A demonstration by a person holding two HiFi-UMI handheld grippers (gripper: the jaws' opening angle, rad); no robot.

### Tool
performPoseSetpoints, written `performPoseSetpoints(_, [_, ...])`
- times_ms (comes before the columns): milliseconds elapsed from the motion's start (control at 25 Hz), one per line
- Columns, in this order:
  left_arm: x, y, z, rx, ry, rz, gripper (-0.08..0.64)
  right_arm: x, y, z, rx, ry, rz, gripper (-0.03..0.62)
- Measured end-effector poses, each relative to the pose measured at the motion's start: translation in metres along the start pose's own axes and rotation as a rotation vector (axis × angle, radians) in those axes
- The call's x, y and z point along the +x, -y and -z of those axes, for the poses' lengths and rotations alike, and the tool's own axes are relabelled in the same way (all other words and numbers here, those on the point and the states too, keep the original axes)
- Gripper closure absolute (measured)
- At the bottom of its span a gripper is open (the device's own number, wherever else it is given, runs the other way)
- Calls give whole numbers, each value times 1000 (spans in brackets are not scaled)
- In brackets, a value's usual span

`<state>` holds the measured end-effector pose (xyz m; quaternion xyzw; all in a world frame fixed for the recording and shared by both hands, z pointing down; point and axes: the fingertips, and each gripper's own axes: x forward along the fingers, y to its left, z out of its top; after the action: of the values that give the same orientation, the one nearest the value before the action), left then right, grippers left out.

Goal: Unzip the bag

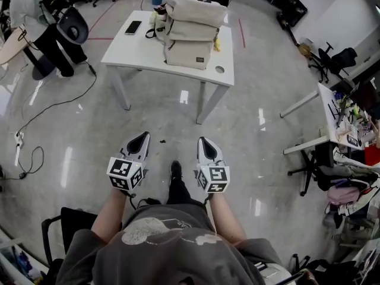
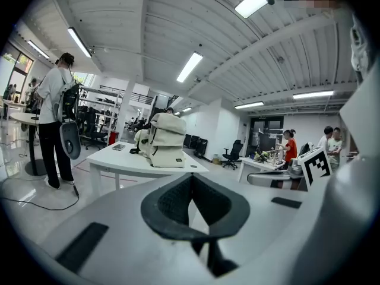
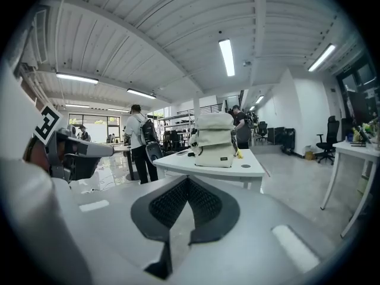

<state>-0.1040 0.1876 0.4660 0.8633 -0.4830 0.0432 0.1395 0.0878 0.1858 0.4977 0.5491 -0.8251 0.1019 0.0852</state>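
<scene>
A cream fabric bag [image 1: 189,35] sits upright on the white desk [image 1: 133,51] at top centre of the head view, with its flap folded over and a small dark label on the front pocket. A dark phone [image 1: 133,27] lies to its left. At lower centre, the left gripper [image 1: 142,136] and right gripper [image 1: 203,141] are both closed on nothing. Glossy floor [image 1: 172,108] separates them from the desk. A person [image 1: 27,8] stands at upper left.

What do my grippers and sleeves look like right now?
Left gripper and right gripper: white shells, black ribbed pads, each with a cube of black-and-white square markers. The person wears a grey top with a pale print.
</scene>
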Motion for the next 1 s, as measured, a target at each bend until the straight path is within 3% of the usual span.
performPoseSetpoints(320, [78, -37, -28, -6, 2, -66, 554, 84, 52, -31, 3, 13, -41, 592])
performPoseSetpoints(720, [188, -45, -54, 10, 0, -99, 554, 164, 140, -55, 19, 9, -70, 592])
performPoseSetpoints(1000, [231, -54, -68, 22, 14, -149, 554, 199, 174, -60, 20, 3, -99, 592])
